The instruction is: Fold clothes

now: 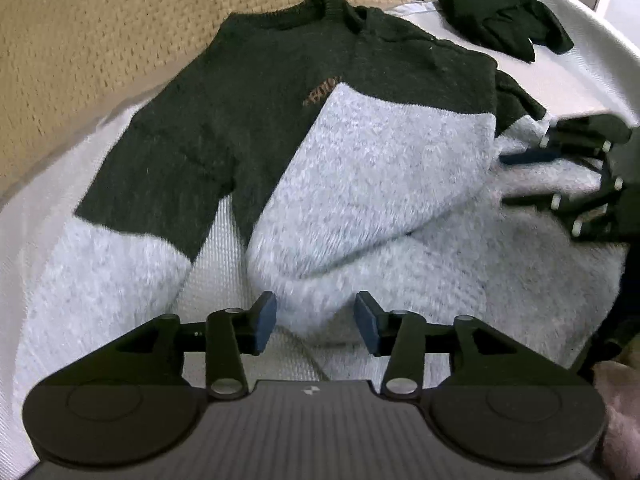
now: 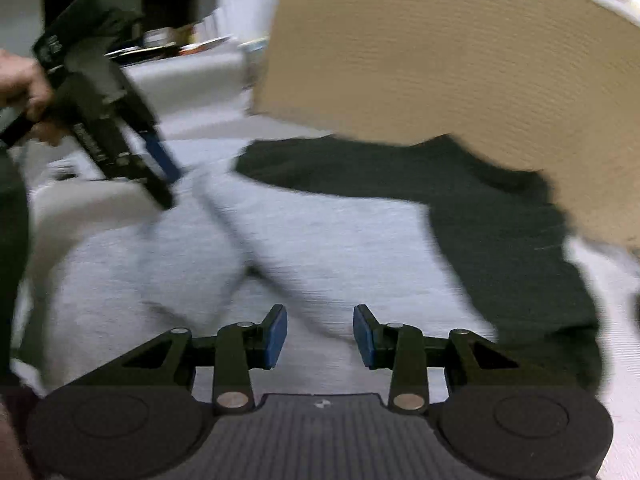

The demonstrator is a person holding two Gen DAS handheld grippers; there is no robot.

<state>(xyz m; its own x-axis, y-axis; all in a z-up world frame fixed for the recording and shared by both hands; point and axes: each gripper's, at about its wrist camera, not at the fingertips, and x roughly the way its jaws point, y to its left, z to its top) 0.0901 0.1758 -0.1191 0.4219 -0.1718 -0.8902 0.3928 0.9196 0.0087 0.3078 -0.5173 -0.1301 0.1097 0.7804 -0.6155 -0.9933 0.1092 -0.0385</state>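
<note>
Sweater (image 1: 280, 152) lies flat on white bedding (image 1: 224, 264) — one grey sleeve folded over its chest. Left gripper (image 1: 316, 322) hovers above the hem, jaws apart, empty; right gripper (image 2: 320, 336) likewise — apart, empty.

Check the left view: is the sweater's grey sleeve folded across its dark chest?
Yes, the grey sleeve lies folded over the sweater, reaching its dark chest.

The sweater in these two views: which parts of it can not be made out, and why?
- Chest lettering on the sweater: left wrist view, partly covered by the folded grey sleeve, too small to read.
- Hem: left wrist view, cut off behind the left tool.
- Fabric folds: right wrist view, motion blur.
</note>
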